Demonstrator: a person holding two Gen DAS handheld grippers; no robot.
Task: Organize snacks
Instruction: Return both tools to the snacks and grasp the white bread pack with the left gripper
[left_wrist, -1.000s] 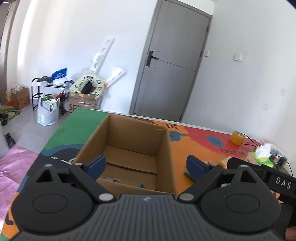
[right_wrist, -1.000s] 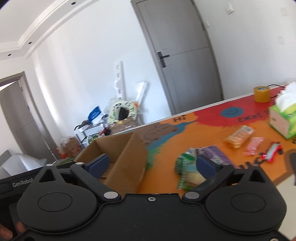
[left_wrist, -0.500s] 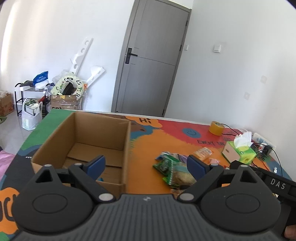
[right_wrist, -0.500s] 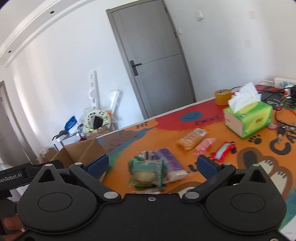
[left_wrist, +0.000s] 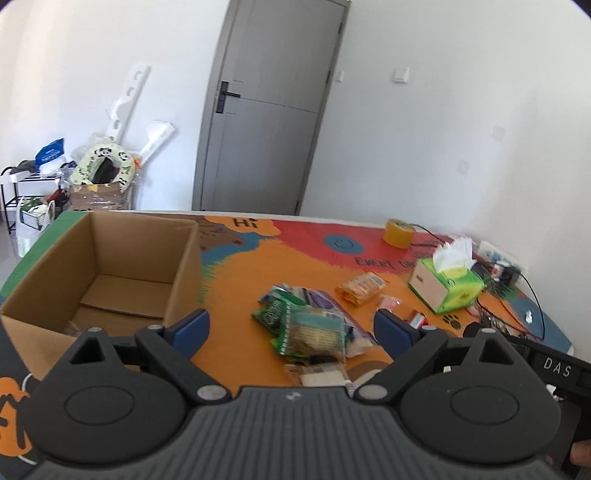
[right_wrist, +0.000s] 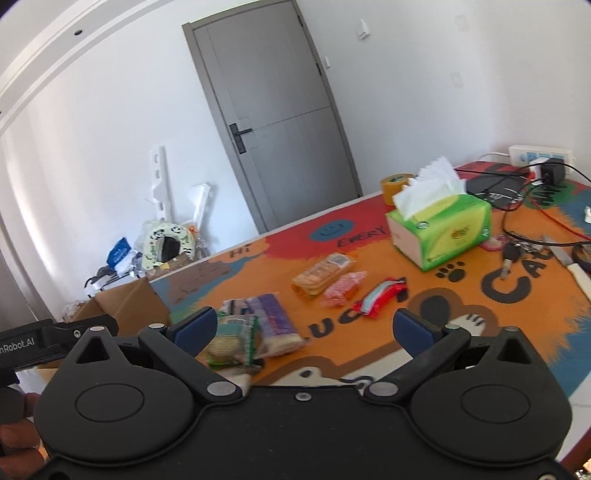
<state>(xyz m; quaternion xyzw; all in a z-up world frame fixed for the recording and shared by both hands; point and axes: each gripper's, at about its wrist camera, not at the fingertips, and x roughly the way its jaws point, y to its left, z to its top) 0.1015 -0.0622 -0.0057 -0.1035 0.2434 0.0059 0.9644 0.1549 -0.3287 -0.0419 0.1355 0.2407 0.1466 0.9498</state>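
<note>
An open cardboard box (left_wrist: 122, 266) stands at the table's left; in the right wrist view it shows at the left (right_wrist: 129, 302). A pile of snack packs (left_wrist: 310, 325) lies right of it, with a green cracker pack on top (right_wrist: 232, 339) and a purple pack (right_wrist: 273, 317). Farther right lie an orange biscuit pack (right_wrist: 321, 273), a pink pack (right_wrist: 343, 288) and a red-blue wrapper (right_wrist: 380, 295). My left gripper (left_wrist: 291, 328) is open and empty above the pile. My right gripper (right_wrist: 306, 328) is open and empty over the snacks.
A green tissue box (right_wrist: 443, 225), a yellow tape roll (right_wrist: 395, 184), keys (right_wrist: 513, 254), cables and a power strip (right_wrist: 539, 155) occupy the table's right side. The colourful mat (left_wrist: 258, 258) covers the table. A grey door and floor clutter lie beyond.
Both grippers have swung right, from the box toward the snack pile and the tissue box. Both stay open and empty.
</note>
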